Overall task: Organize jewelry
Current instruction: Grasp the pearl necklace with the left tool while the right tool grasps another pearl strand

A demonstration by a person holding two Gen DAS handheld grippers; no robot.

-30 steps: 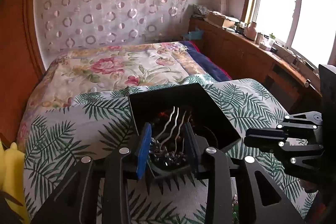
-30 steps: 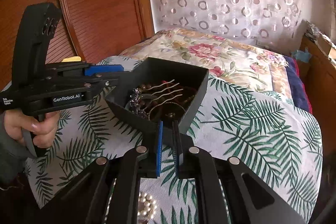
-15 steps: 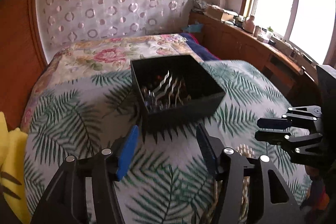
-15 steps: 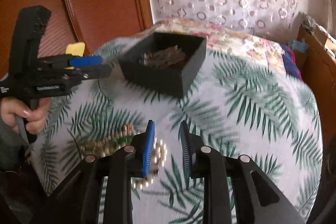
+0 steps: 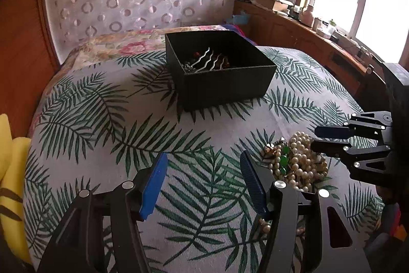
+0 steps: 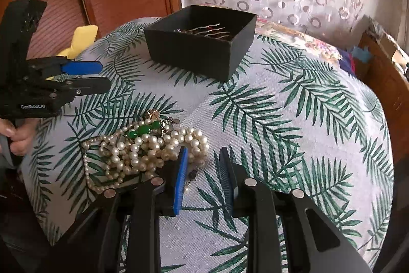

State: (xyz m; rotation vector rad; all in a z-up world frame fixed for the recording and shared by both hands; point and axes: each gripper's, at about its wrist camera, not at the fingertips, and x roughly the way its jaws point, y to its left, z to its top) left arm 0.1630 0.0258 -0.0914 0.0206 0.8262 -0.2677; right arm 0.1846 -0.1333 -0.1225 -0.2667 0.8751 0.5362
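**Both grippers spread and empty above the palm-print cloth**

Left wrist view: The left gripper [image 5: 203, 179] is spread wide, and nothing sits between its blue pads [image 5: 153, 186]. It hangs over the palm-print cloth [image 5: 102, 119]. A black box [image 5: 222, 86] stands on the cloth ahead of the fingers, well apart from them. Wavy metal hairpins [image 5: 207, 59] and dark beads lie inside the box. A pile of pearl necklaces [image 5: 299, 163] lies on the cloth just beside the right-hand finger of this gripper. A green bead piece [image 5: 283, 159] and a gold ornament [image 5: 269, 149] rest on the near edge of the pile. The right gripper [image 5: 315, 138] enters from the right edge, its tips over the far side of the pile and slightly parted.

Right wrist view: The right gripper [image 6: 203, 170] has its fingers apart with a moderate gap, holding nothing. Its left pad stands right at the edge of the pearl pile [image 6: 145, 152]; whether it touches cannot be told. The green beads [image 6: 141, 131] lie on the far side of the pile. The black box [image 6: 199, 50] stands farther back with the hairpins [image 6: 209, 31] inside. The left gripper [image 6: 106, 76] reaches in from the left, held by a hand [image 6: 15, 137]. A yellow object [image 6: 81, 39] lies behind it.
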